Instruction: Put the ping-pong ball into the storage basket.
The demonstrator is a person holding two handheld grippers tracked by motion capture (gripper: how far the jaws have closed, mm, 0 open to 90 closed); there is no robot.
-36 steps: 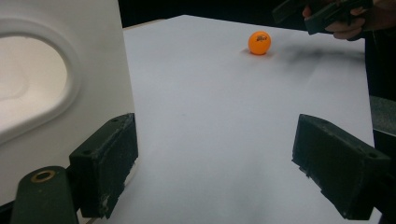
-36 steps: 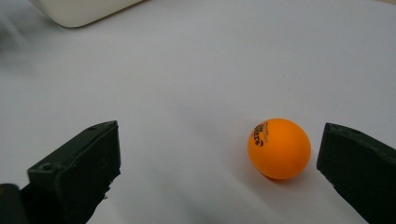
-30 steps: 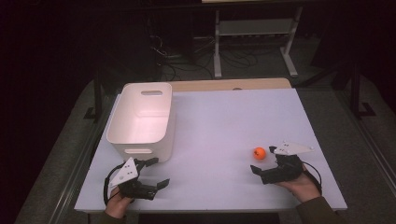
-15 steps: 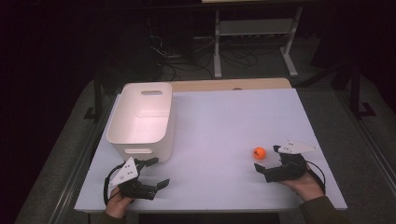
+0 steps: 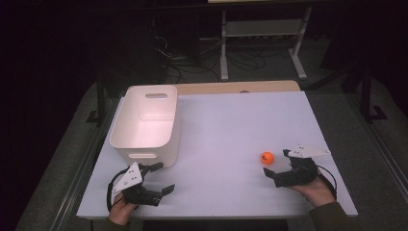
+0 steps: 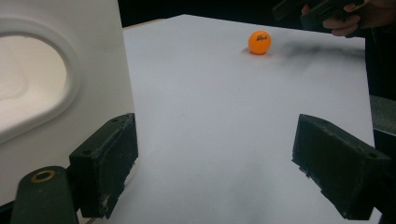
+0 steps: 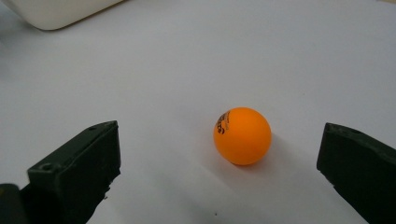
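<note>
A small orange ball (image 5: pixel 267 157) (image 6: pixel 259 42) (image 7: pixel 242 136) rests on the white tabletop (image 5: pixel 231 120) at the near right. My right gripper (image 5: pixel 276 162) (image 7: pixel 219 172) sits just behind and to the right of it, open. The ball lies a little ahead of the jaws and touches neither. My left gripper (image 5: pixel 164 177) (image 6: pixel 219 158) rests open at the near left with nothing between its jaws. Its left jaw is close to the front wall of a white bin (image 5: pixel 146 122) (image 6: pixel 28 93). The right hand and its gripper (image 6: pixel 322 11) appear far off in the left gripper view.
The bin stands empty at the left, with a handle slot in each end wall; a corner of the bin (image 7: pixel 56 11) shows in the right gripper view. Beyond the table's far edge are a metal rack (image 5: pixel 260 33) and cables on a dark floor.
My right gripper has shifted slightly to the right, still open behind the ball. The ball, the bin and the left gripper have not moved.
</note>
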